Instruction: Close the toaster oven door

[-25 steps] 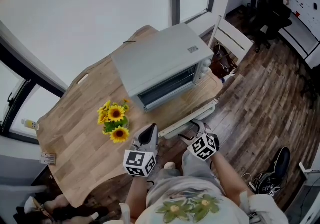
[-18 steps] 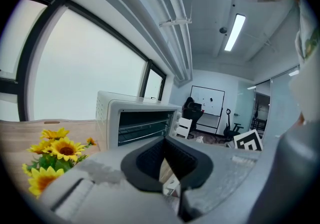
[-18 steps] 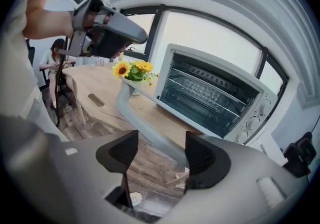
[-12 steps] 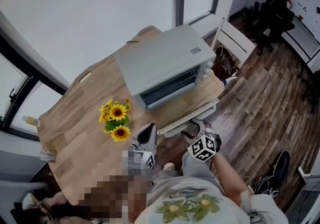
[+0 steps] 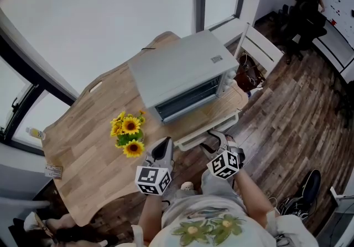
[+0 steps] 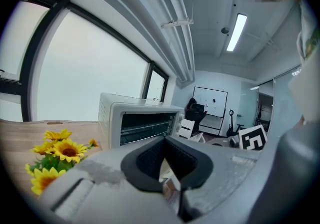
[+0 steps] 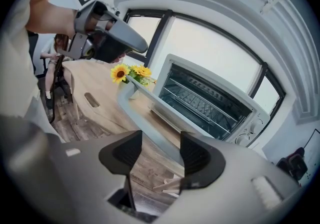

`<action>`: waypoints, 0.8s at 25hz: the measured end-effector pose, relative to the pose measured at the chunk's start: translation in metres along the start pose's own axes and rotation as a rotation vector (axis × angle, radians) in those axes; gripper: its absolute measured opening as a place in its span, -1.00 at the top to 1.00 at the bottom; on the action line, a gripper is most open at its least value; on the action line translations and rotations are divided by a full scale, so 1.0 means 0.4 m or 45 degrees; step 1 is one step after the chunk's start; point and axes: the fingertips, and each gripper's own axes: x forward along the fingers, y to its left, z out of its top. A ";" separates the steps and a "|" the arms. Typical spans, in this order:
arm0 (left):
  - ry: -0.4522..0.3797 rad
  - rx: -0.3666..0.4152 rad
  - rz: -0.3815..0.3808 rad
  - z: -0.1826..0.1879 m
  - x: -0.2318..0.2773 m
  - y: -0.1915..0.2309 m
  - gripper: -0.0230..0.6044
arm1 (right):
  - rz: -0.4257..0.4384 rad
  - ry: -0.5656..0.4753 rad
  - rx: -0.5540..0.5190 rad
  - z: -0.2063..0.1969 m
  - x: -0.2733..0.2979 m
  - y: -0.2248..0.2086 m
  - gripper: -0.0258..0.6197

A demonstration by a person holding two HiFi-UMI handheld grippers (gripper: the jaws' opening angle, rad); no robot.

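**Oven door down flat, right gripper at its front edge**

From the head view, the toaster oven (image 5: 177, 69) sits on the far right part of the wooden table (image 5: 83, 141). Its door (image 5: 206, 131) is dropped open and sticks out over the near table edge towards the person. The right gripper (image 5: 219, 140) is right at that front edge, and the left gripper (image 5: 162, 149) hangs just left of it, near the sunflowers (image 5: 128, 132) but apart from the door.

In the left gripper view the pads meet at their tips with nothing between them. That hand is closed and empty, aimed roughly at the oven mouth from across the table.

The right gripper view looks along the door's pale front edge, which runs from the far left in towards the jaws. The jaws stand apart and have just been closing. The edge lies between them, close to the right pad, but I see no pad pressing on it yet. Beyond it the wire rack (image 7: 197, 98) shows in the open cavity and the knobs (image 7: 250, 135) sit at the right.

The door looks like a stiff, hinged panel of metal and probably glass, fairly light. The paint looks smooth, so the pads might slide on it. I'd take it at the front edge, farthest from the hinge, near the middle so it doesn't twist. Then swing it up and away gently, since the glass wouldn't like a slam and the oven itself could skid on the wood.
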 end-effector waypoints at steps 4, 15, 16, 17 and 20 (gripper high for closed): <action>-0.003 -0.002 0.013 0.001 0.001 0.006 0.92 | -0.001 -0.010 -0.014 0.011 0.000 -0.010 0.18; 0.001 -0.009 0.028 -0.003 -0.003 0.016 0.92 | -0.005 -0.021 -0.021 0.022 0.001 -0.016 0.19; 0.002 -0.010 0.028 -0.004 -0.003 0.017 0.92 | -0.005 -0.021 -0.019 0.023 0.001 -0.016 0.19; 0.002 -0.011 0.028 -0.004 -0.004 0.017 0.92 | -0.005 -0.022 -0.018 0.023 0.002 -0.016 0.19; 0.005 -0.015 0.031 -0.009 -0.006 0.019 0.92 | -0.007 -0.023 -0.017 0.024 0.002 -0.017 0.19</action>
